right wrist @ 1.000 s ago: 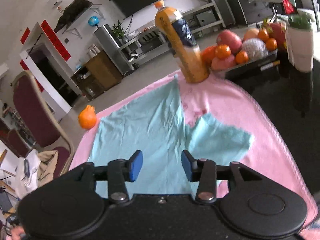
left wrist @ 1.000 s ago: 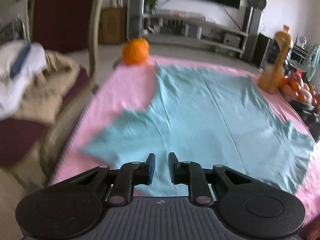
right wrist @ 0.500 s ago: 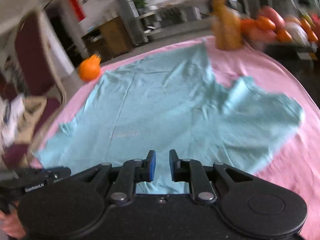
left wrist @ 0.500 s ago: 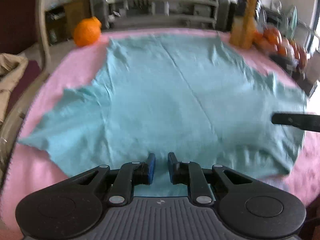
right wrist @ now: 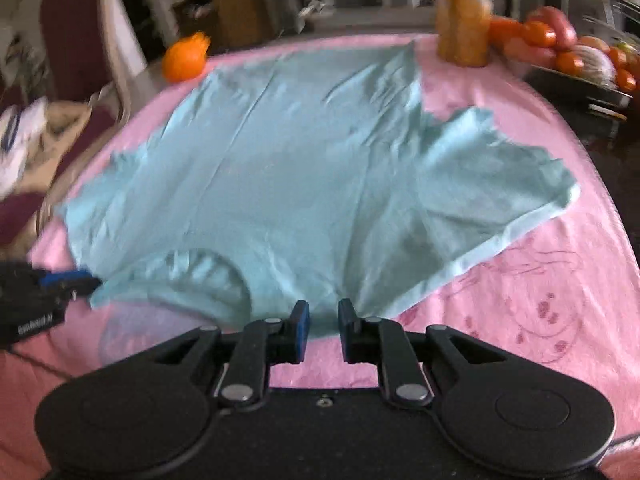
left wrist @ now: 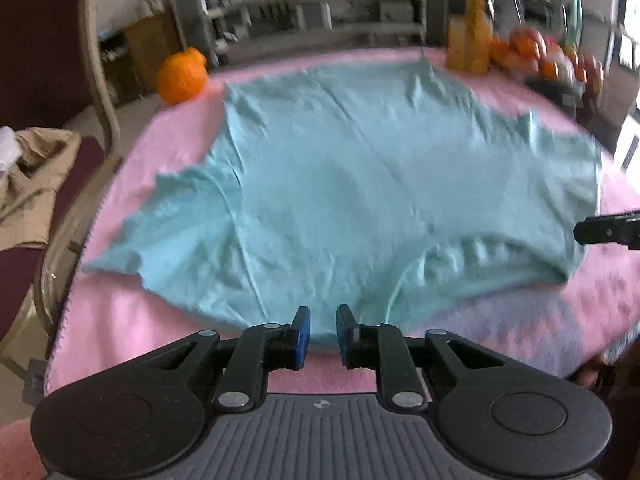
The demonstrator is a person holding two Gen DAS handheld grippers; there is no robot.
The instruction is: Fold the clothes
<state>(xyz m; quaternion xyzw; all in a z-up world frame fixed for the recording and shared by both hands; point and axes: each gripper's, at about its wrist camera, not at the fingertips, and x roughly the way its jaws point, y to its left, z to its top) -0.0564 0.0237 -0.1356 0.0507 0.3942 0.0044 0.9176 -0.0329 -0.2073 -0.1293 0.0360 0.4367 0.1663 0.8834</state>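
The light blue T-shirt (right wrist: 280,168) lies flat on the pink blanket (right wrist: 540,320), collar edge nearest. The left gripper (left wrist: 322,330) and right gripper (right wrist: 323,326) each stand at that edge, jaws narrowly apart with cloth between them; whether they pinch it cannot be told. If they catch the blanket too, or only one layer, the fold may drag crooked toward the orange (right wrist: 185,60) and bottle (right wrist: 464,36).

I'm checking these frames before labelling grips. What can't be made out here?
- Left gripper: its own view leaves unclear whether the pads pinch the shirt edge; the fingers hide the contact.
- Right gripper: same, in the right wrist view.
- Bottle: top cut off by the frame edge, label blurred.
- Fruit tray: motion-blurred, partly cut off at the right edge.
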